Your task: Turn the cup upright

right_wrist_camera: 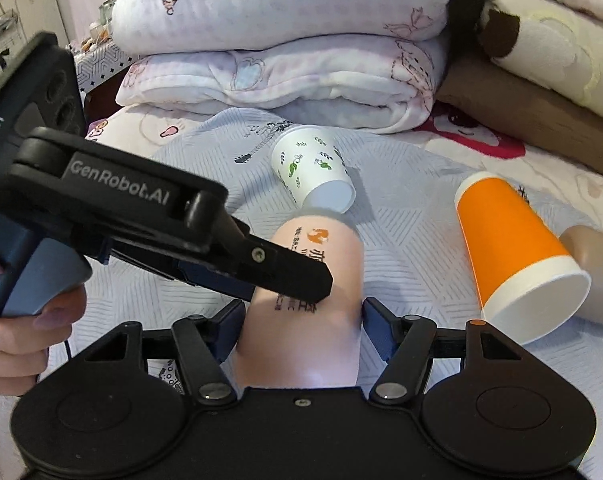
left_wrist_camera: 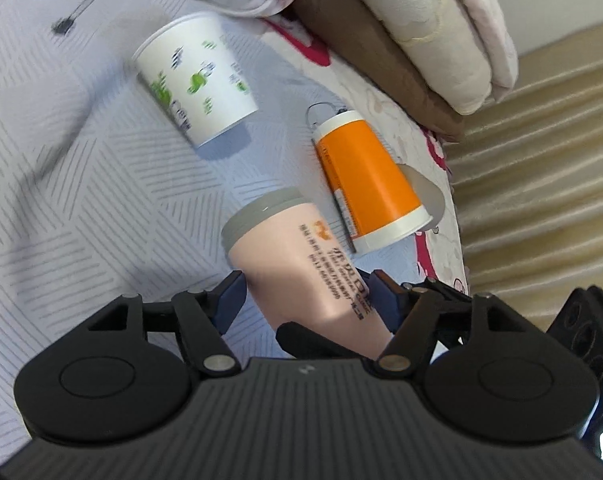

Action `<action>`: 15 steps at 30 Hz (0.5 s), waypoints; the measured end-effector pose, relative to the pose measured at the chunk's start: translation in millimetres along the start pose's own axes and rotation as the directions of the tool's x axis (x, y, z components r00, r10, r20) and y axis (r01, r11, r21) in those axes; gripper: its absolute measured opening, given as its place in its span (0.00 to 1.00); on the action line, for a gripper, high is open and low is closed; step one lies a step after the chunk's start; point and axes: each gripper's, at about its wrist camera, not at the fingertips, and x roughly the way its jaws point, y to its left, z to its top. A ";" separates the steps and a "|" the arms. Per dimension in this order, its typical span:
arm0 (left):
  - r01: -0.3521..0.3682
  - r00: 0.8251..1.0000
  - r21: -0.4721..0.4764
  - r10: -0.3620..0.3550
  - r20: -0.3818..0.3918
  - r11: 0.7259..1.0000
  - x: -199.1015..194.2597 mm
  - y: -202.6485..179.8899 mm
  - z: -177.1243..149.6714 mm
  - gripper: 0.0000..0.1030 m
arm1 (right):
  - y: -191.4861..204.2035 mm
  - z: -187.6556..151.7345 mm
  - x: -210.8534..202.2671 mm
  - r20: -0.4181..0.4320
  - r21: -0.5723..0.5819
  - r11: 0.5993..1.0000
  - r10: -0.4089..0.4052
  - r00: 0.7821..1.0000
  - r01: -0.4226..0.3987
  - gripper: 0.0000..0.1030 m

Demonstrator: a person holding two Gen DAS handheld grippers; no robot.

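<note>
1. The pink cup lies on its side on the grey-patterned bedsheet, with its grey-rimmed end pointing away from the left wrist camera.
2. The left gripper straddles the cup's body, a blue pad on each flank; its fingers are set to about the cup's width and look pressed against it (the picture is blurred, so firm contact is likely rather than certain).
3. From the right wrist camera the same pink cup sits between the right gripper pads, which stand close beside its walls; the right pad seems to leave a thin gap, so I cannot tell whether this gripper holds it.
4. The left gripper shows here reaching in from the left, with one black finger lying across the cup's printed side.
5. A white cup with green marks lies tipped over farther along the sheet, apart from the pink one.
6. An orange cup lies on its side to the right, near the bed's edge.
7. Folded blankets are stacked beyond the cups.
</note>
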 end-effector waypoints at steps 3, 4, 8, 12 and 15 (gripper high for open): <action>0.017 0.999 -0.042 -0.019 -0.038 0.999 7.2 6.2 -0.1 0.69 | -0.2 -1.1 6.3 -0.007 0.007 1.000 -0.011 1.000 0.011 0.66; 0.018 0.999 -0.050 -0.020 -0.051 0.999 9.5 6.8 -0.6 0.69 | -0.8 -1.4 6.8 -0.007 0.014 1.000 -0.011 1.000 0.011 0.66; -0.010 0.998 -0.071 0.006 -0.066 0.997 18.0 10.6 -2.3 0.70 | -3.7 -2.4 10.4 -0.034 0.031 0.999 -0.009 0.999 0.010 0.66; -0.035 0.998 -0.114 0.029 -0.057 0.993 26.8 19.3 2.5 0.71 | -8.0 -5.1 13.6 -0.071 0.051 0.999 0.007 0.997 -0.004 0.66; -0.032 0.999 -0.102 0.027 -0.046 0.994 29.8 19.1 4.9 0.67 | -12.8 -6.3 16.0 -0.097 0.079 0.996 0.050 0.994 -0.043 0.66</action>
